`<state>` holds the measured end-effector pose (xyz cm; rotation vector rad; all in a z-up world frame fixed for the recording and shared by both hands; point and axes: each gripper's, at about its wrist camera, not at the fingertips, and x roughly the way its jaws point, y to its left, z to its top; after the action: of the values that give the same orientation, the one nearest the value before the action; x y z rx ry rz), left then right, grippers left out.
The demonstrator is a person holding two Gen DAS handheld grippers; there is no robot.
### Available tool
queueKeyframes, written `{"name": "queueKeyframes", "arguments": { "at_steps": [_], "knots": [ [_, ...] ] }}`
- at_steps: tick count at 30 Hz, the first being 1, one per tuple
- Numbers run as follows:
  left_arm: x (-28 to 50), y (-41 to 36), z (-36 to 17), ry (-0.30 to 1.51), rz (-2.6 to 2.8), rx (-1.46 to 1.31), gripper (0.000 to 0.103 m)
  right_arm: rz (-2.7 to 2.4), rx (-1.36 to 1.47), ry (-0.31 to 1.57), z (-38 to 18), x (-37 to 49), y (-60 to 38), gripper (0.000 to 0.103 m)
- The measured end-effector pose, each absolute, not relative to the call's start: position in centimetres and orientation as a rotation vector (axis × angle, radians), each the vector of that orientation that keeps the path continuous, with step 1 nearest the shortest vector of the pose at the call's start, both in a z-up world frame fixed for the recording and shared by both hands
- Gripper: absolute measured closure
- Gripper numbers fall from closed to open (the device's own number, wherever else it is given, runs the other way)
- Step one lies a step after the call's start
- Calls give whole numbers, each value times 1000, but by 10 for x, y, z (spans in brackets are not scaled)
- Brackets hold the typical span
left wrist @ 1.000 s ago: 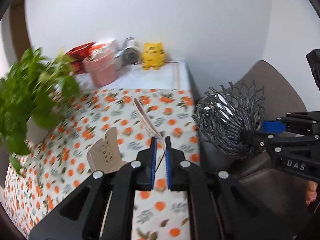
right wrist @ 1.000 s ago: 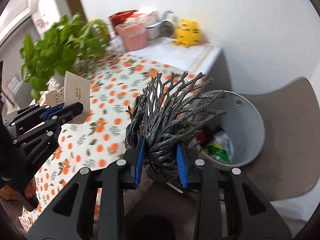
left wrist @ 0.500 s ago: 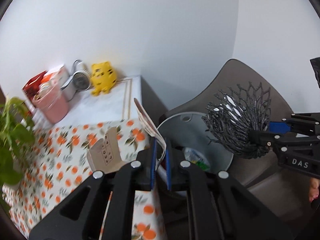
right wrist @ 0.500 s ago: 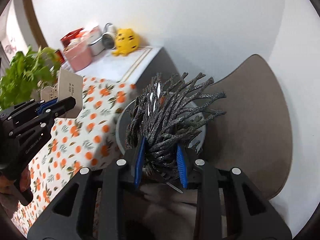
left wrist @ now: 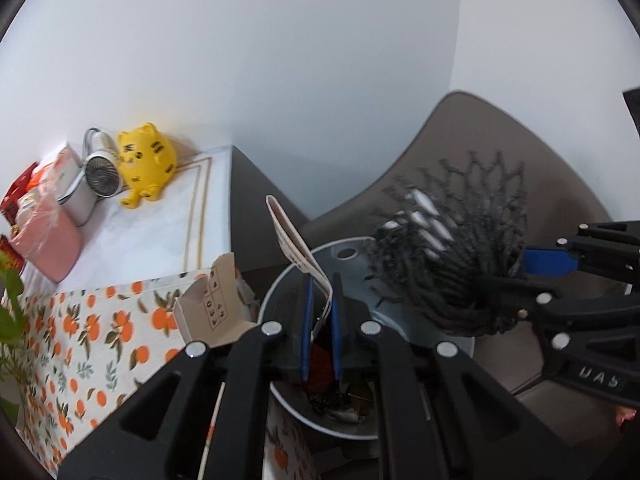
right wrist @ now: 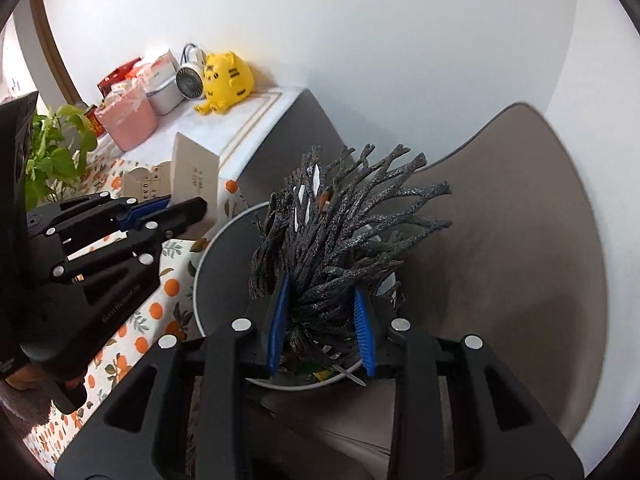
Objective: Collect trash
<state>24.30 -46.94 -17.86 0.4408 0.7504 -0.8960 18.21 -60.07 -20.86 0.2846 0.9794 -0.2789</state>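
Observation:
A flattened cardboard carton point(left wrist: 288, 236) stands up between the pads of my left gripper point(left wrist: 320, 284), which is shut on it right over the grey bin point(left wrist: 352, 264). The carton point(right wrist: 196, 176) and the left gripper point(right wrist: 192, 206) also show at the left of the right wrist view. My right gripper point(right wrist: 320, 284) grips a black foam net point(right wrist: 340, 232) above the same bin point(right wrist: 200, 280). Its jaws are opening, and the pads still touch the net. In the left wrist view, the net point(left wrist: 452, 248) and right gripper point(left wrist: 508, 270) hang at the bin's right side.
The bin sits on a brown chair point(left wrist: 520, 152) and holds assorted trash point(left wrist: 340, 400). To the left is a table with an orange-print cloth point(left wrist: 100, 340). At its far end stand a yellow cat toy point(left wrist: 146, 160), a small fan point(left wrist: 102, 176) and a pink container point(left wrist: 44, 236). A green plant point(right wrist: 52, 156) stands near the table.
Both grippers have swung from above the table to over the bin on the chair and sunk a little. Each has carried its load along. The carton and net keep their place in the jaws.

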Motion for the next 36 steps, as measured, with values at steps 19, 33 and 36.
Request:
{"name": "queueKeyframes", "arguments": {
  "at_steps": [19, 33, 36],
  "knots": [
    [261, -480, -225, 807, -909, 468, 34, -304, 305, 1031, -242, 193, -614, 39],
    [255, -437, -204, 798, -840, 436, 29, -291, 278, 1023, -225, 183, -590, 37],
    [250, -422, -195, 797, -817, 419, 29, -288, 259, 1029, -220, 181, -578, 33]
  ]
}}
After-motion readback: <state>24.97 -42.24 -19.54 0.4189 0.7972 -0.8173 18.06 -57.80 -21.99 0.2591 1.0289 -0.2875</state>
